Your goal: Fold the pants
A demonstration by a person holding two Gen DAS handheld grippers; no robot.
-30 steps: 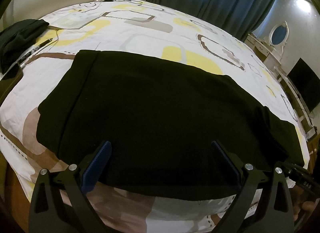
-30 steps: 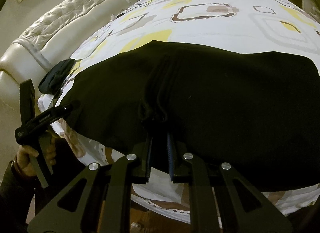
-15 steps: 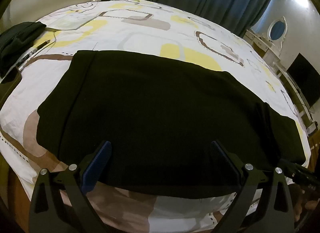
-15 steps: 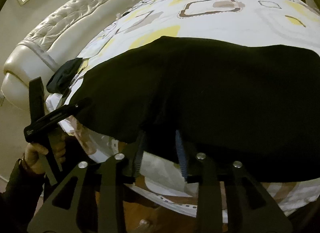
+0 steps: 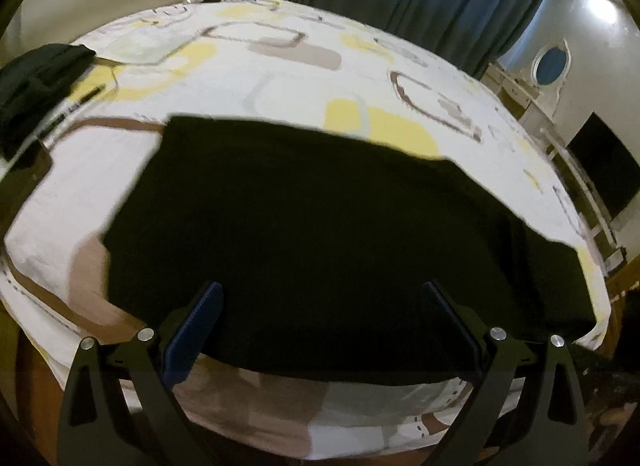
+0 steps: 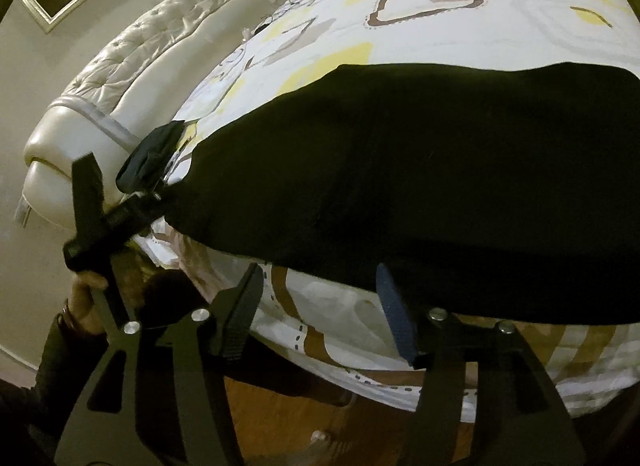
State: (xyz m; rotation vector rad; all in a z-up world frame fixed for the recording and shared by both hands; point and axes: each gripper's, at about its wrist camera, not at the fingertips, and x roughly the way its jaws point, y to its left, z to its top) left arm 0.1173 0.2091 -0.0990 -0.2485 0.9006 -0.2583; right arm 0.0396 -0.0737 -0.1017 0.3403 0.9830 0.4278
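Your black pants [image 5: 328, 234] lie flat along the near edge of the bed [image 5: 280, 77], already doubled into one wide band, so you look to be between folds. Their long axis runs side to side, parallel to that edge, one end toward the headboard [image 6: 132, 65]. Your left gripper [image 5: 320, 318] hovers over the near hem, fingers [image 5: 196, 326] spread wide, grasping nothing. Your right gripper [image 6: 320, 306] sits just off the hem, fingers also released. Next, you probably need to pinch one end and carry it across toward the other.
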